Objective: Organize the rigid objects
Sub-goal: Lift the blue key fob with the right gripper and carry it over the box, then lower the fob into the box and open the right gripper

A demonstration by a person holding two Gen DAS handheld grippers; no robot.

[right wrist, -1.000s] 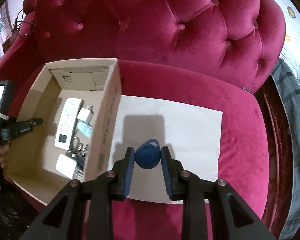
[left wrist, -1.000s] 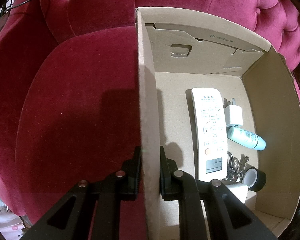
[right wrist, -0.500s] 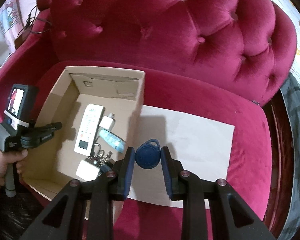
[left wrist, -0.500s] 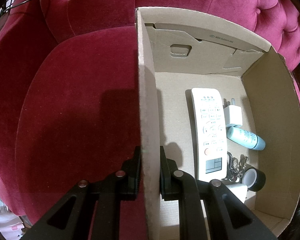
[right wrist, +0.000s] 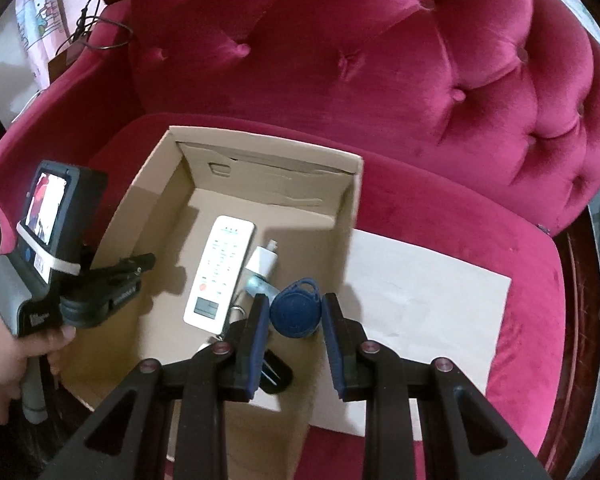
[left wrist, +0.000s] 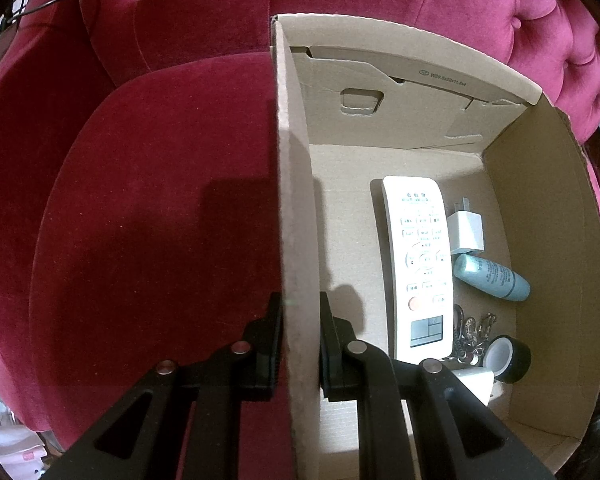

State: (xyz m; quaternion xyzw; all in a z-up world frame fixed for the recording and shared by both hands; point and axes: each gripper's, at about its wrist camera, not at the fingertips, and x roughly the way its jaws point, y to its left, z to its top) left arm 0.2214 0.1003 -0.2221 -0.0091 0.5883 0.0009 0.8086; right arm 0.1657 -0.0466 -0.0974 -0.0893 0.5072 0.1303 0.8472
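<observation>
My right gripper (right wrist: 296,312) is shut on a blue key fob (right wrist: 296,310) and holds it above the right wall of an open cardboard box (right wrist: 268,160) on a red sofa. My left gripper (left wrist: 300,320) is shut on the box's left wall (left wrist: 296,208); it shows at the left in the right wrist view (right wrist: 112,276). In the box lie a white remote (left wrist: 418,264), a white charger (left wrist: 466,232), a teal tube (left wrist: 492,278), a key bunch (left wrist: 474,330) and a black tape roll (left wrist: 508,356).
A sheet of brown paper (right wrist: 424,292) lies on the seat cushion to the right of the box. The tufted sofa back (right wrist: 380,52) rises behind. A white block (left wrist: 476,384) sits at the box's near end. Cables (right wrist: 100,36) hang at the far left.
My right gripper has carried the blue key fob left, from over the brown paper to above the box's right wall. The left gripper has kept its hold on the box wall.
</observation>
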